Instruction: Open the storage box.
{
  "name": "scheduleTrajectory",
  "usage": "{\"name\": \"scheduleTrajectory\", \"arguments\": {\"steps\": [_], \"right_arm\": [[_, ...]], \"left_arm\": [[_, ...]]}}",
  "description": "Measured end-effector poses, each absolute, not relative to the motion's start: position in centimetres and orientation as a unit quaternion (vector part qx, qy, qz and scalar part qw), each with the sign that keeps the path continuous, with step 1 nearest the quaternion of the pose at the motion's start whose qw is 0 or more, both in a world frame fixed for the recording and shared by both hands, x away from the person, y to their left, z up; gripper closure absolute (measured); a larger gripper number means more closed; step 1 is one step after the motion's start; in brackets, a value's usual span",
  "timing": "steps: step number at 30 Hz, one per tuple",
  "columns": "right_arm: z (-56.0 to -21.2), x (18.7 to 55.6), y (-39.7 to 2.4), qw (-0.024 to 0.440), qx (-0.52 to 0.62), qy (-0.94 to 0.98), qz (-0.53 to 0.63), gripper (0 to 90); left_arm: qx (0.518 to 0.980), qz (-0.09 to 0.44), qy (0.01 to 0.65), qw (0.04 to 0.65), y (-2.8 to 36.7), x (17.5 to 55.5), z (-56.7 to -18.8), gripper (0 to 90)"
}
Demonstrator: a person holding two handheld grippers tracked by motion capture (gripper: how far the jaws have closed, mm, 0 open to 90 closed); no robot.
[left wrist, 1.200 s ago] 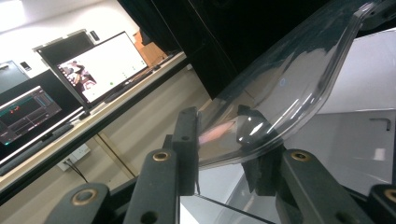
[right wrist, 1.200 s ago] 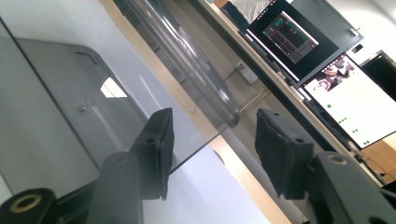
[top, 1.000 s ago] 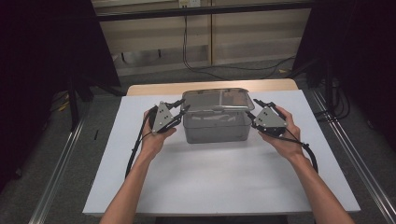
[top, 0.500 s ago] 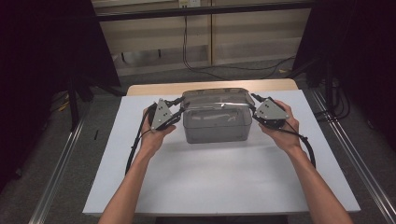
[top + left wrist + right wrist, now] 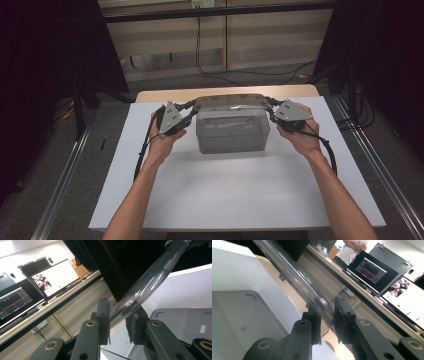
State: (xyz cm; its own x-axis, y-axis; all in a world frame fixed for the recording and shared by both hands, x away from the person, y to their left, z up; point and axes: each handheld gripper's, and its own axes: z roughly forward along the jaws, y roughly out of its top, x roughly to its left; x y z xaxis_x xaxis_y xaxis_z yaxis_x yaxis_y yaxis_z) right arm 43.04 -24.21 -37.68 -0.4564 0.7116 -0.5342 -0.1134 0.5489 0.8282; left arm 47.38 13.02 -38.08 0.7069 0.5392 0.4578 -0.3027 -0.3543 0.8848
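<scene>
From above, a clear lidded box (image 5: 232, 131) sits at the far middle of the white worktop (image 5: 235, 195), the left gripper (image 5: 186, 111) and right gripper (image 5: 272, 107) at its ends. Each gripper view shows jaws, just closing, clamped on the lid rim (image 5: 147, 282).

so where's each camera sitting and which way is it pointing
High view: above the person's side, facing forward and down on the table; both forearms, left gripper and right gripper at the clear box.
Left gripper view: rides the left gripper, looking along its jaws clamped on the lid's rim.
Right gripper view: rides the right gripper, jaws on that rim, monitors beyond.
Both gripper views share the rim and monitors.
</scene>
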Motion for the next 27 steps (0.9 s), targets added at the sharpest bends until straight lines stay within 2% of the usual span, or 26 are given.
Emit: {"name": "scheduleTrajectory", "arguments": {"steps": [27], "right_arm": [[-35.5, 45.9, -24.9, 0.455, 0.234, 0.717, 0.474, 74.1]], "left_arm": [[0.726, 0.369, 0.119, 0.568, 12.9, 51.1, -37.6, 77.6]]}}
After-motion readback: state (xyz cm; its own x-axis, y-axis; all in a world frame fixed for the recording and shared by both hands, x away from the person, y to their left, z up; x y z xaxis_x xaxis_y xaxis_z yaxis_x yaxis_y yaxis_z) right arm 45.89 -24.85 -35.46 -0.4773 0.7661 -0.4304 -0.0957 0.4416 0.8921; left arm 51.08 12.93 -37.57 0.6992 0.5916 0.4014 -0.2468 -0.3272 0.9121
